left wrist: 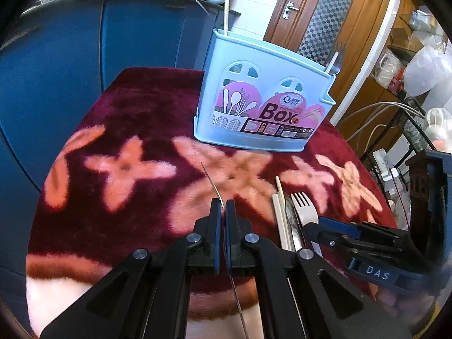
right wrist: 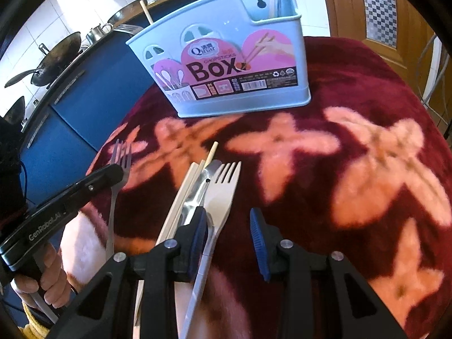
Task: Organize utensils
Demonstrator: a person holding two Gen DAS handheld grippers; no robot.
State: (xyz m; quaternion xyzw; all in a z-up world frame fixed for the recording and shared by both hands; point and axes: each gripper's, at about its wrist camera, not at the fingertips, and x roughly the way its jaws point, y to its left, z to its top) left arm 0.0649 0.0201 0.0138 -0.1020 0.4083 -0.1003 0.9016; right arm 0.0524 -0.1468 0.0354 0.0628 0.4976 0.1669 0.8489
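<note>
From my left wrist camera I see a round table under a dark red blanket (left wrist: 132, 118) with pink flowers. The box (left wrist: 262, 104), a pale blue utensil holder, stands upright near the table's far edge. A wooden stick pokes from its left end and a spoon (left wrist: 333, 65) with a pale handle from its right end, so I judge the sorting partly done. My left gripper (left wrist: 223, 212) is fully closed on a metal fork (left wrist: 212, 180), seen edge-on as a thin curved line running out ahead of the fingertips, its handle trailing back between the fingers. To its right, near the table's near edge, a heap (left wrist: 291, 220) of utensils lies on the blanket: pale chopsticks, something shiny and a white fork. My right gripper (left wrist: 333, 231) reaches toward that heap from the right. From my right wrist camera the box (right wrist: 226, 65) again stands at the far edge, stick on the left, spoon in the right compartment. The white fork (right wrist: 223, 189) lies on top of the shiny piece (right wrist: 197, 195), chopsticks (right wrist: 180, 192) just beside them on the left. My right gripper (right wrist: 228, 226) is partly open and holds nothing; its left pad sits over the heap, touching or almost touching the white fork's handle, I cannot tell which. At the left, my left gripper (right wrist: 113, 172) carries the metal fork (right wrist: 121, 155), tines forward. Left to do: drop in this fork, then the heap.
</note>
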